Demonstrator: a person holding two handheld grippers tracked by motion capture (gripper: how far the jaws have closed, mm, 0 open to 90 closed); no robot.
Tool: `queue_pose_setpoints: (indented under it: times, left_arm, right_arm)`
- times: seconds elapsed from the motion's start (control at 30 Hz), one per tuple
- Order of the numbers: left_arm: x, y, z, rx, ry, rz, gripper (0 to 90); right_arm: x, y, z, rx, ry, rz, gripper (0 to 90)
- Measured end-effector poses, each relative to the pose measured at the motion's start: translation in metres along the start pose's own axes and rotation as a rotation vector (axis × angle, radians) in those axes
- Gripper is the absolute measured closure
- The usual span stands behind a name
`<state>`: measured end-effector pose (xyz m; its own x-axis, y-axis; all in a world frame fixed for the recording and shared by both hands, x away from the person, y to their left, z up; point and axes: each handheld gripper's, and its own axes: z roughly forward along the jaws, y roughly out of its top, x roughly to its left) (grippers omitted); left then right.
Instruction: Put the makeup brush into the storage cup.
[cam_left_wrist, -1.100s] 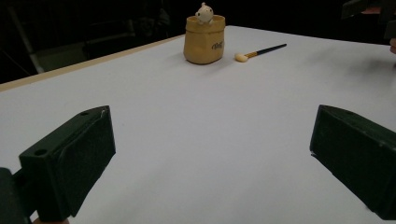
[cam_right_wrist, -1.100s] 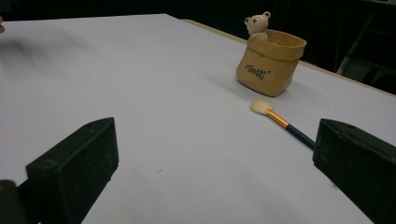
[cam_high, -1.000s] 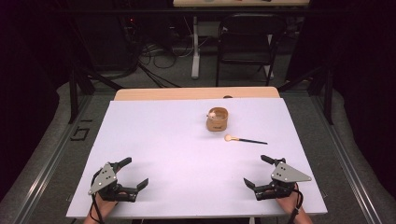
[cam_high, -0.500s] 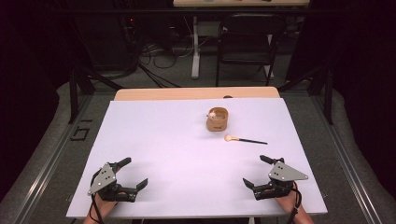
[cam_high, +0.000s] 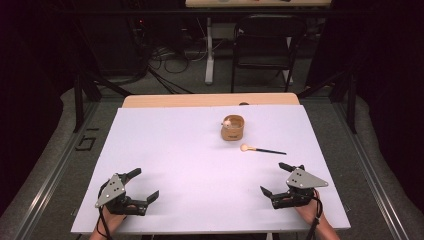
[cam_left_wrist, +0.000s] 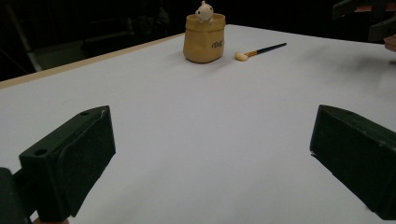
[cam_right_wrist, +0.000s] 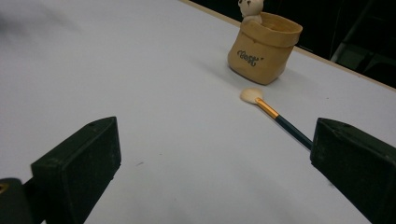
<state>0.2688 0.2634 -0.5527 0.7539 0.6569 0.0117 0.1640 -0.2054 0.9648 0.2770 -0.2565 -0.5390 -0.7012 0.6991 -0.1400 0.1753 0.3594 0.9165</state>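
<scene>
Stuff count: one tan pot (cam_high: 233, 128), one brush (cam_high: 261, 149) just beside it, two grippers, left gripper (cam_high: 139, 186) and right gripper (cam_high: 276, 178), both spread wide and empty. Right gripper view catches lettering on the pot.

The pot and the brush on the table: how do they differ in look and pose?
The pot stands upright, squat and tan like a small sack, with lettering on its side and a little figure at its rim. The brush lies flat beside it, apart, thin, with a pale head and dark handle. Both rest on the white table, untouched.
</scene>
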Motion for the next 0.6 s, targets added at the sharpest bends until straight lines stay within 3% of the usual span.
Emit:
queue_pose_setpoints:
  times: [0.27,0.4,0.6]
  left_arm:
    - [-0.001,0.000,0.002,0.009,-0.009,0.004,0.0]
    - [-0.001,0.000,0.000,0.009,0.007,0.003,0.0]
    - [-0.002,0.000,0.000,0.011,0.005,0.003,0.0]
  right_arm:
    - [-0.006,0.005,0.007,0.030,0.025,0.016,0.0]
    - [-0.011,0.007,0.009,0.057,0.040,0.020,0.0]
    - [-0.014,0.008,0.011,0.044,0.047,0.024,0.0]
